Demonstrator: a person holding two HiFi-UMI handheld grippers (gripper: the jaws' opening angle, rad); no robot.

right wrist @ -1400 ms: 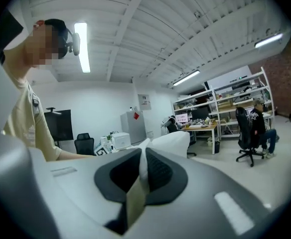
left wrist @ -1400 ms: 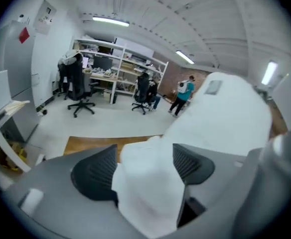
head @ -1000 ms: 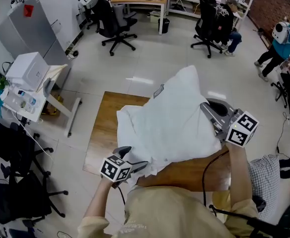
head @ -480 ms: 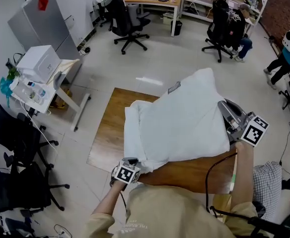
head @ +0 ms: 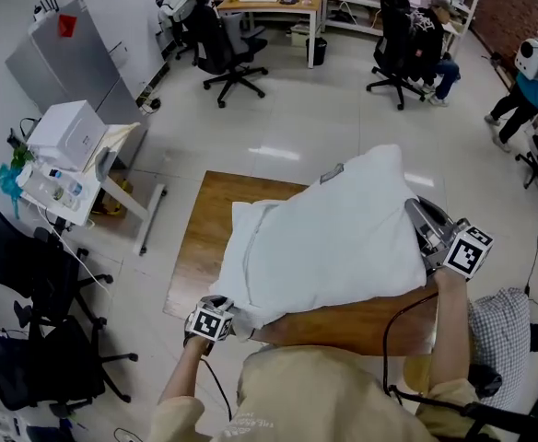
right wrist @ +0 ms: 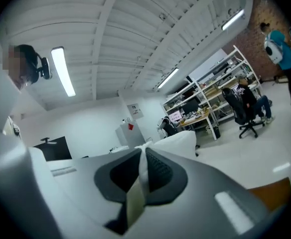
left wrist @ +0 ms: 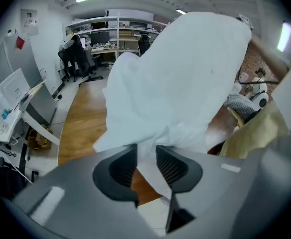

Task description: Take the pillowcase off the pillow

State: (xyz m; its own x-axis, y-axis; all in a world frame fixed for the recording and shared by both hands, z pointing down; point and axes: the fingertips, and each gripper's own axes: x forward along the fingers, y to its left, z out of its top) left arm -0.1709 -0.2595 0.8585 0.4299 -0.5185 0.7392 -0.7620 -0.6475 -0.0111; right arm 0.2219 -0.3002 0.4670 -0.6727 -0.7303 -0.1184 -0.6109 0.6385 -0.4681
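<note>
White pillowcase (head: 329,238) — wooden table (head: 204,247) largely hidden beneath

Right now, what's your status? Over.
Left gripper pinching pillowcase hem, jaws just eased open slightly. Right gripper shut on far corner of pillow. Pillowcase not yet off, pillow lying on table; nothing blocking.

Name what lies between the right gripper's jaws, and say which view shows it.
A fold of white pillowcase is pinched between the right gripper's shut jaws; the right gripper view shows it.
</note>
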